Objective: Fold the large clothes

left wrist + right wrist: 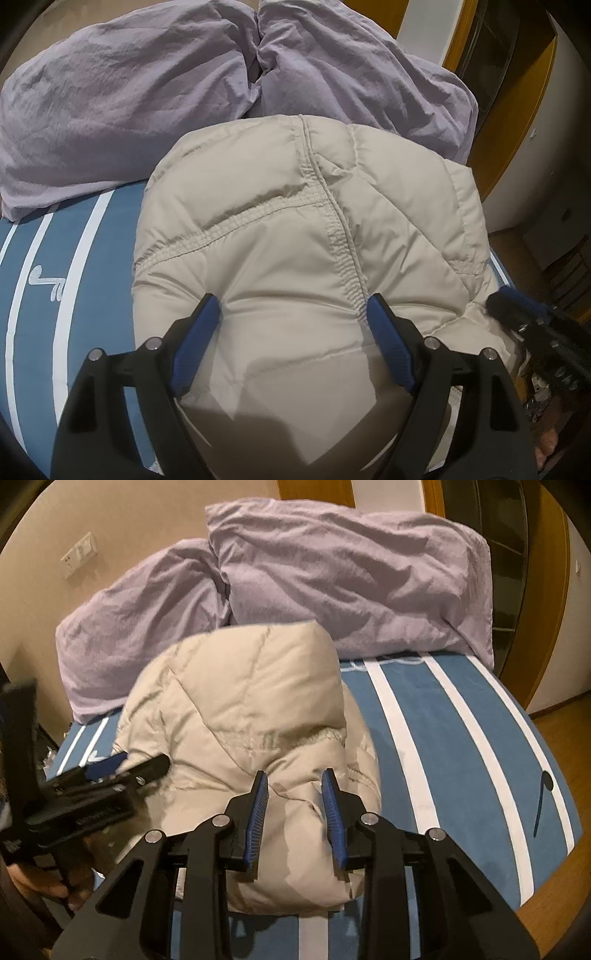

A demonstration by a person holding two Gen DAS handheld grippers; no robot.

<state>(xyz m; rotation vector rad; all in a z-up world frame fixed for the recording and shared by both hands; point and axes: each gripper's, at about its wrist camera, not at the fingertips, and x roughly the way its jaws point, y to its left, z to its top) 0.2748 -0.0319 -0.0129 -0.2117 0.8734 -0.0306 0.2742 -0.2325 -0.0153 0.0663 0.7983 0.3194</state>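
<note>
Folded beige jacket (295, 258) on striped bed (461, 738), lilac pillows (332, 590) beyond. Left gripper (293, 306) wide open, empty. Right gripper (293, 779) half-open, holding nothing.

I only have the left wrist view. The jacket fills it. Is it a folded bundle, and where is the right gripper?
Observer: Yes, in the right wrist view the jacket is a compact bundle on the bed.
Operator: And the right gripper?
Observer: The right gripper is open, its fingertips over the bundle's near end, nothing held.
Operator: Is there free bed beside the jacket?
Observer: Yes, bare striped sheet lies on its right in that view, out to the bed's edge.
Operator: Anything behind it?
Observer: Purple pillows behind, and a wall switch plate your view lacks.
</note>
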